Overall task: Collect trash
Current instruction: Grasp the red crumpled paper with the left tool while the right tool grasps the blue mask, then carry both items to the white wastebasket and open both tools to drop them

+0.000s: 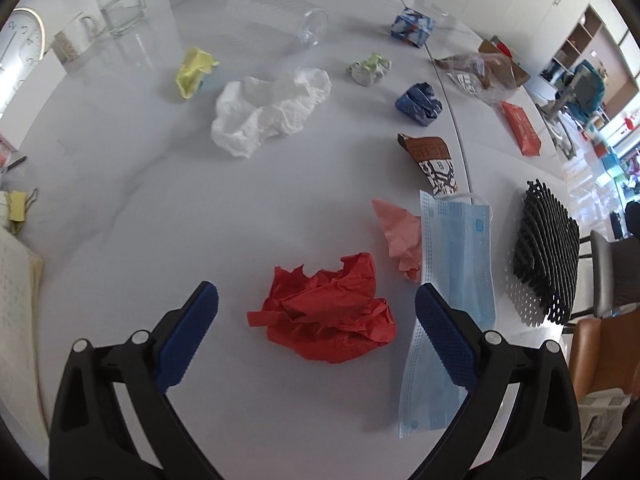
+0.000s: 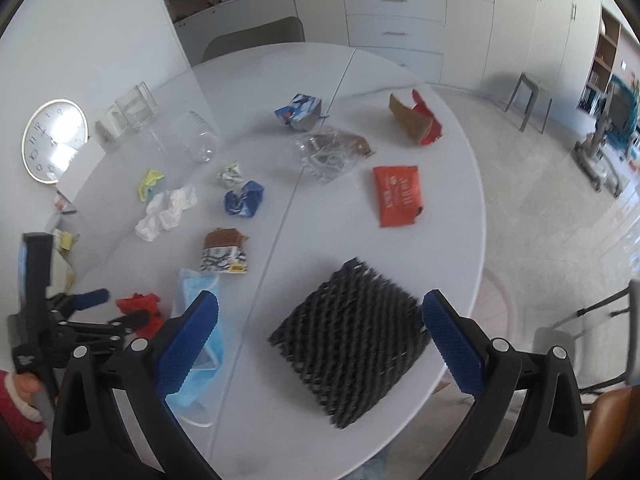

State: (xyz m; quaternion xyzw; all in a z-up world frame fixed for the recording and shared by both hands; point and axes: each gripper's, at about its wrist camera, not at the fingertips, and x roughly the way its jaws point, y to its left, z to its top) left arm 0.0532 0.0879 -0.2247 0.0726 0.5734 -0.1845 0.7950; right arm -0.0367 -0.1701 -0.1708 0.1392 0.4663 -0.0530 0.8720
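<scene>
My left gripper (image 1: 316, 300) is open and empty, its fingers on either side of a crumpled red paper (image 1: 326, 316) on the white table (image 1: 140, 200). A blue face mask (image 1: 456, 280) lies right of it, over a pink crumpled paper (image 1: 398, 232). My right gripper (image 2: 320, 312) is open and empty, its fingers around a black foam net (image 2: 348, 344) near the table's front edge. The left gripper (image 2: 106, 308) shows at the left of the right wrist view, over the red paper (image 2: 138, 304).
More trash lies farther back: white tissue (image 1: 268, 110), yellow paper (image 1: 194, 70), blue wrapper (image 1: 420, 104), brown snack packet (image 1: 434, 160), red packet (image 2: 398, 194), clear bag (image 2: 330, 152), torn carton (image 2: 416, 120). A clock (image 2: 54, 140), glassware (image 1: 120, 6) and a plastic cup (image 1: 310, 26) stand at the back left.
</scene>
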